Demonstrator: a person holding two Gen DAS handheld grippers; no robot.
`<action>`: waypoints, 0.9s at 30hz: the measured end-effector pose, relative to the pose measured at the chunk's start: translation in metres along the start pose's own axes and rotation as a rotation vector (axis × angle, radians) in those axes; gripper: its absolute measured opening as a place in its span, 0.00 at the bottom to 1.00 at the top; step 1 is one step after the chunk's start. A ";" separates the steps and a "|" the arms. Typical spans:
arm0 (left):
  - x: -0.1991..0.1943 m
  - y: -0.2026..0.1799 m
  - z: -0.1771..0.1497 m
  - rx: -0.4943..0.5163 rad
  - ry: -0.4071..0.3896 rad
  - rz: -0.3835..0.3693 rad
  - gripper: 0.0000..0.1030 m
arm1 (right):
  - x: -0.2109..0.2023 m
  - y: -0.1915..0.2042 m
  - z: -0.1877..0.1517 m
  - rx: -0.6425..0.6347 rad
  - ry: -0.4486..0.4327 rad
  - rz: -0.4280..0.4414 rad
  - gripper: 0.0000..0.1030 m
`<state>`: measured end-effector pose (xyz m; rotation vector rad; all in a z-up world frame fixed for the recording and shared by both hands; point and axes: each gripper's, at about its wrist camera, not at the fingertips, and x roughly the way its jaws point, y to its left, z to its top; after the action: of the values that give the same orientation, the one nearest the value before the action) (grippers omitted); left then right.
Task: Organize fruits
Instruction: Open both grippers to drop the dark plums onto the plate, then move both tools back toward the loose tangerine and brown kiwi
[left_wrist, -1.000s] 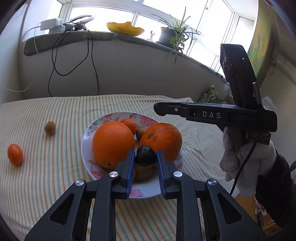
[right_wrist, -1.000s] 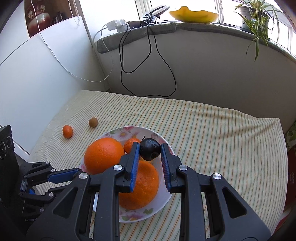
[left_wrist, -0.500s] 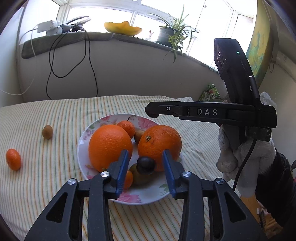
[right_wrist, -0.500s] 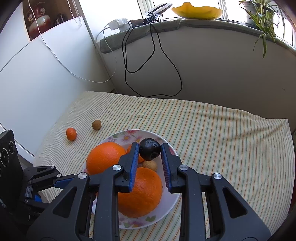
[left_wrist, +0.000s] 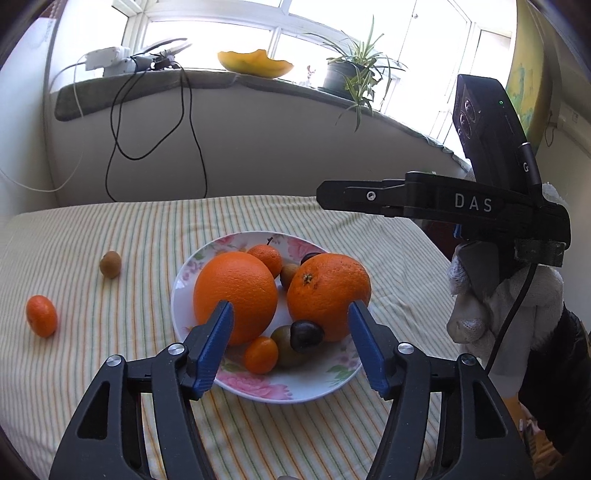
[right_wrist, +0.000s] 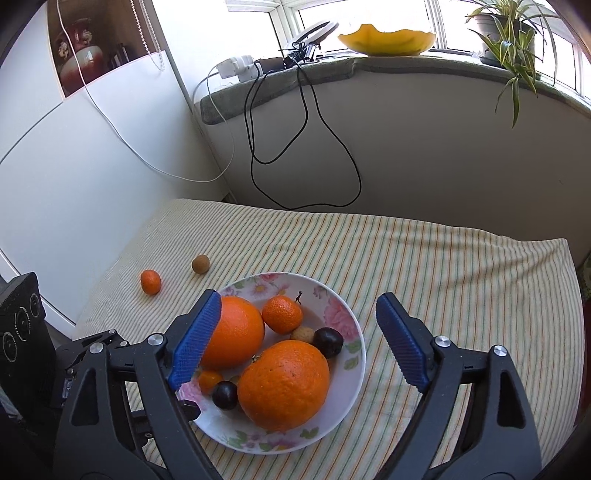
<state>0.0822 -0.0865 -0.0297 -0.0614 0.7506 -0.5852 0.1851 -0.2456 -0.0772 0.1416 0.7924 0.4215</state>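
**Both plums released onto the plate**

A second ago each pair of tongs was clamped on a dark plum; now the left tongs (left_wrist: 290, 314) and right tongs (right_wrist: 299, 306) are both standing wide apart and gripping nothing. One plum (left_wrist: 307, 334) is resting at the plate's 6 o'clock in the left view, against the kiwi (left_wrist: 286, 349); the other plum (right_wrist: 328, 341) is sitting at 3 o'clock in the right view. Judging by this, two placements are done, leaving the loose mandarin (left_wrist: 41, 315) and small brown fruit (left_wrist: 110, 264) waiting at 9 o'clock of the floral plate (left_wrist: 295, 391).

A striped cloth (right_wrist: 424, 258) is covering the bench; a windowsill with a yellow bowl (right_wrist: 386, 38), potted plant (right_wrist: 506, 33) and dangling cables (right_wrist: 306, 147) is sitting at 12 o'clock.
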 end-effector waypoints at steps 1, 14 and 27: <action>-0.001 0.001 0.000 -0.003 -0.001 0.000 0.62 | -0.002 -0.002 0.001 0.015 -0.002 0.010 0.86; -0.013 0.011 -0.006 -0.018 -0.017 0.032 0.63 | -0.017 -0.012 0.006 0.104 -0.030 0.044 0.87; -0.034 0.039 -0.010 -0.042 -0.044 0.096 0.67 | -0.013 0.016 0.012 0.044 -0.023 0.042 0.87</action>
<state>0.0748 -0.0348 -0.0256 -0.0760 0.7193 -0.4757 0.1803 -0.2360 -0.0562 0.2044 0.7779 0.4413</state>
